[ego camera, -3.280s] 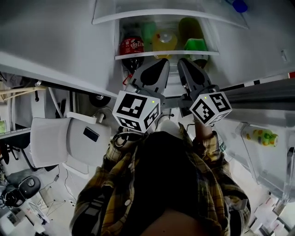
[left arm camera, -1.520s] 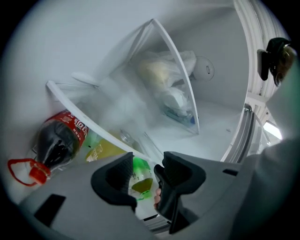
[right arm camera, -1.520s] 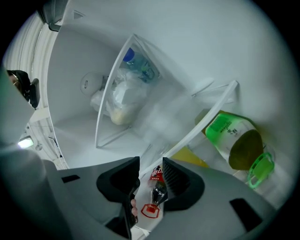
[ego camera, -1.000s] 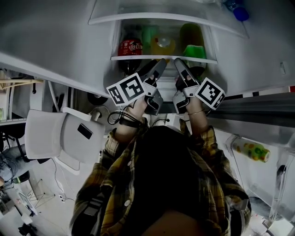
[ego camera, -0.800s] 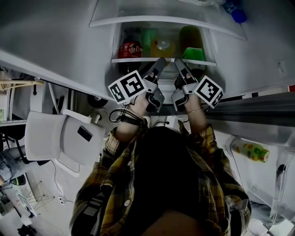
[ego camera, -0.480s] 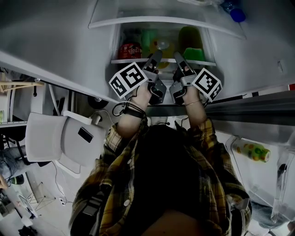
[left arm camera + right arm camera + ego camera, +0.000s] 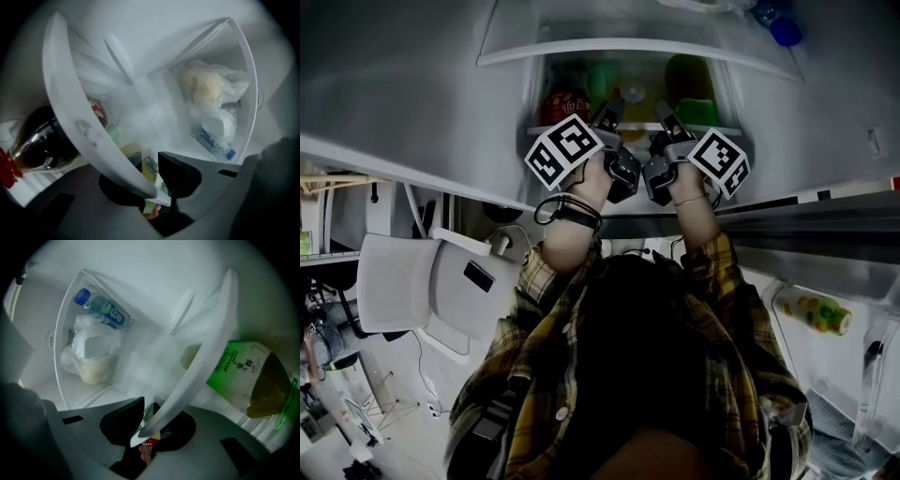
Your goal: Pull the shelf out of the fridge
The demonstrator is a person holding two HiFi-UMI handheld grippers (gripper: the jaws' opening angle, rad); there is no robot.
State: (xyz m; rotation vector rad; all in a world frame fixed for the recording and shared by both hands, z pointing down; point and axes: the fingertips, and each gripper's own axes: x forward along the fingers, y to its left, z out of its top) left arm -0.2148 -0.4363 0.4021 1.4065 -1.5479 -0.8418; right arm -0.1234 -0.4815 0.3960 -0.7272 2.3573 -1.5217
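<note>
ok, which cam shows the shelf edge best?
Left gripper view: the white shelf edge sweeps across the frame, close-up, into the left claw, which has just been closing on it. Right gripper view shows the same at the right claw, also just closing. Head view shows only a short strip between the claws.

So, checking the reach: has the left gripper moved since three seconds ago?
Yes: the left gripper moved up-frame from below the shelf to its front edge, now between its fingers, which have just been closing.
</note>
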